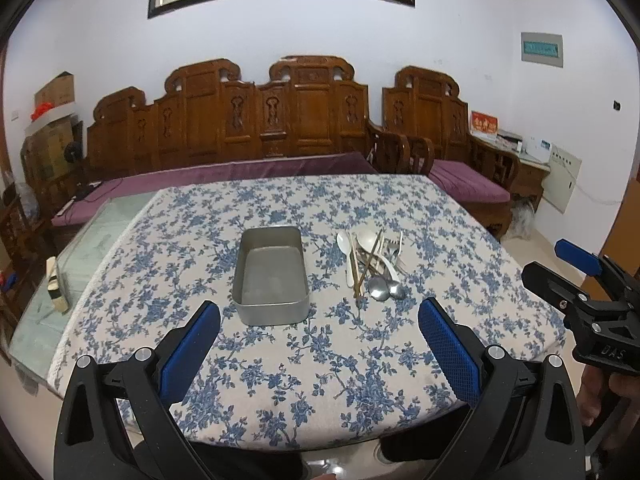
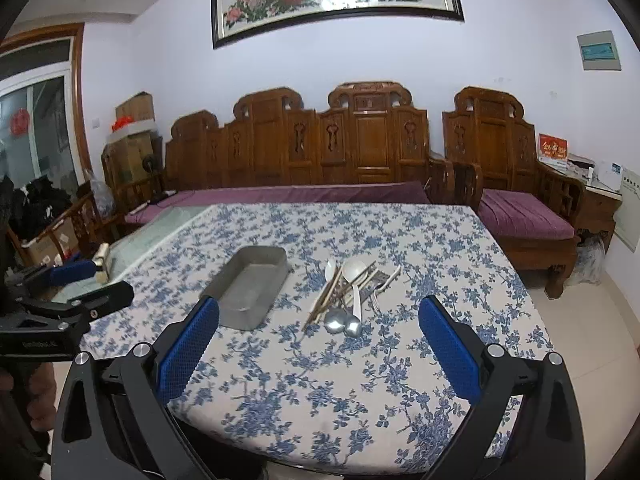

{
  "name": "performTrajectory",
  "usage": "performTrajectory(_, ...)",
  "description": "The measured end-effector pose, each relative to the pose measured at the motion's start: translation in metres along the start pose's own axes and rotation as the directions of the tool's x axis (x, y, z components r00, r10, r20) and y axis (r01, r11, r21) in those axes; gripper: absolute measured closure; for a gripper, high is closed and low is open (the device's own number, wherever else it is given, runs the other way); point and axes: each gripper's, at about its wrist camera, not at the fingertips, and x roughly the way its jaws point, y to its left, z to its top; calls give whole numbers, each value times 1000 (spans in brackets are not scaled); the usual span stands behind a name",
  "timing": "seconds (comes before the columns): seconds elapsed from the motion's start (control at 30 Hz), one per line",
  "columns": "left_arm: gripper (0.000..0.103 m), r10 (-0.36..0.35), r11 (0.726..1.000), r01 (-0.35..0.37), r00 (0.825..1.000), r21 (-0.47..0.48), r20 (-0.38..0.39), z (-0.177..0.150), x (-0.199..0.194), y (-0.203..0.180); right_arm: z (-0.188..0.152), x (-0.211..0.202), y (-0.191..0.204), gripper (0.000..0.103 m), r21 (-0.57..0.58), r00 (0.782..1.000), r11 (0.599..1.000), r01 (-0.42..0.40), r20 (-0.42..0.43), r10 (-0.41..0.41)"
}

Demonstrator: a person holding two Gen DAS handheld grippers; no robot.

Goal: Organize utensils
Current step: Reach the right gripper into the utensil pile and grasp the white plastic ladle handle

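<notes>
An empty rectangular metal tin [image 1: 272,276] [image 2: 250,284] sits mid-table on the blue floral cloth. To its right lies a heap of utensils [image 1: 372,266] [image 2: 348,292]: white plastic spoons, metal spoons, forks and wooden chopsticks, crossed over one another. My left gripper [image 1: 320,320] hangs open above the near part of the table, short of the tin, with nothing between its blue pads. My right gripper [image 2: 319,320] is open too, short of the heap and holding nothing. Each gripper appears at the edge of the other's view: the right gripper [image 1: 576,280] and the left gripper [image 2: 80,280].
The floral cloth [image 1: 304,384] covers most of a glass-topped table; bare glass [image 1: 92,240] shows at the left with a small wooden block [image 1: 56,284] on it. A carved wooden sofa [image 1: 260,120] with purple cushions stands behind the table, and an armchair [image 2: 516,184] at the right.
</notes>
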Motion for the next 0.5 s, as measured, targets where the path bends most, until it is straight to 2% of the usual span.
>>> performTrajectory(0.3, 7, -41, 999, 43, 997, 22, -67, 5, 52, -3, -4, 61, -22, 22, -40, 994, 999, -32, -103, 28)
performTrajectory(0.5, 7, -36, 998, 41, 994, 46, -99, 9, 88, -7, -13, 121, -46, 40, -56, 978, 998, -27, -208, 15)
